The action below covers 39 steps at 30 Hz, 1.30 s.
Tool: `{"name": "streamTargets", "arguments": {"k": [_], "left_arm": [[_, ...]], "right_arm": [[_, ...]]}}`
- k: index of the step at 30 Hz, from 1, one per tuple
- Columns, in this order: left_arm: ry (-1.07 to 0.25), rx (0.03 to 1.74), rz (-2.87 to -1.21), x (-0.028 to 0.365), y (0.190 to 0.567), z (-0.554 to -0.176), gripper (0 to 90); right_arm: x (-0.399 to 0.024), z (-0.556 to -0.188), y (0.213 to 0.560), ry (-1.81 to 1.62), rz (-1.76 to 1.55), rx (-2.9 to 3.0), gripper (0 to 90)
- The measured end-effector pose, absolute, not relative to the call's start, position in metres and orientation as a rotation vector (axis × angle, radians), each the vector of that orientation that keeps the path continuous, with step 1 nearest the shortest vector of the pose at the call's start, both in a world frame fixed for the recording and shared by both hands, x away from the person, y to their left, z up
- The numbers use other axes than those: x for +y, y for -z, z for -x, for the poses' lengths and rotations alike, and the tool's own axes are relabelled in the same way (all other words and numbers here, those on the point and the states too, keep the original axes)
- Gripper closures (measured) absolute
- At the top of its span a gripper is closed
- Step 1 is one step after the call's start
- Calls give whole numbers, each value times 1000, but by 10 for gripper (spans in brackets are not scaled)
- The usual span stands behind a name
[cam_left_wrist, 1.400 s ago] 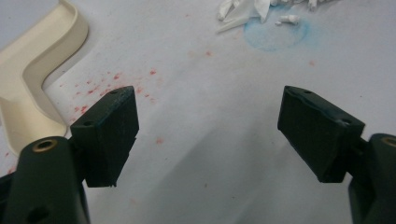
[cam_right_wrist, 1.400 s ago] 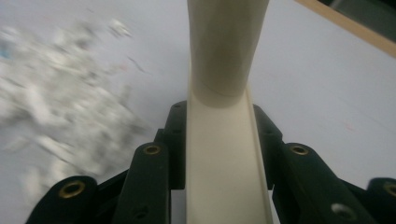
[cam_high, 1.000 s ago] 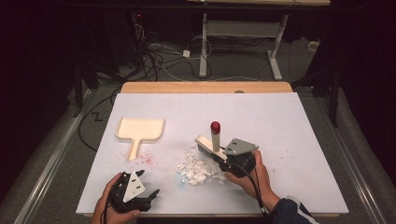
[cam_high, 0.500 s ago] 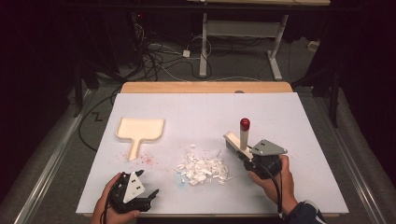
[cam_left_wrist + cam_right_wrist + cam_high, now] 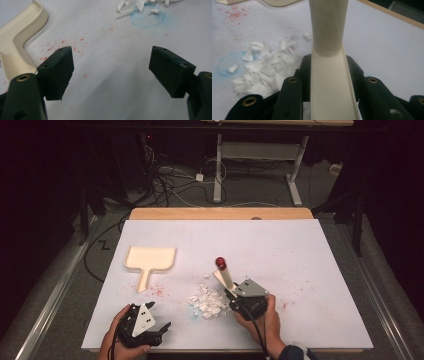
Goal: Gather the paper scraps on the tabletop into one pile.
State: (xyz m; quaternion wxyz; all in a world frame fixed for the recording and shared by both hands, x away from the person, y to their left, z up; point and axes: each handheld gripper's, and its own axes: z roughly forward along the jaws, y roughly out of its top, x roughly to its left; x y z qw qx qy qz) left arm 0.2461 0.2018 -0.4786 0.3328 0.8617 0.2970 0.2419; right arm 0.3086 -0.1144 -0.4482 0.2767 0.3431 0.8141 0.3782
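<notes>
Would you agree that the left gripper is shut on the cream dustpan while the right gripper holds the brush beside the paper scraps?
Not quite: the left gripper is open and holds nothing, as the left gripper view shows; the cream dustpan lies apart on the table. The right gripper does hold the brush beside the paper scraps.

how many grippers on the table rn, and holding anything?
2. Left gripper at the near left edge, open, holding nothing. Right gripper beside the paper scraps, shut on a cream brush handle.
</notes>
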Motion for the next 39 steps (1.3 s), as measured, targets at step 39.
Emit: {"name": "streamTargets", "arguments": {"k": [39], "left_arm": [[-628, 773, -2264, 201, 481, -248, 192]], "right_arm": [[-178, -343, 424, -1127, -931, 2287, 681]]}}
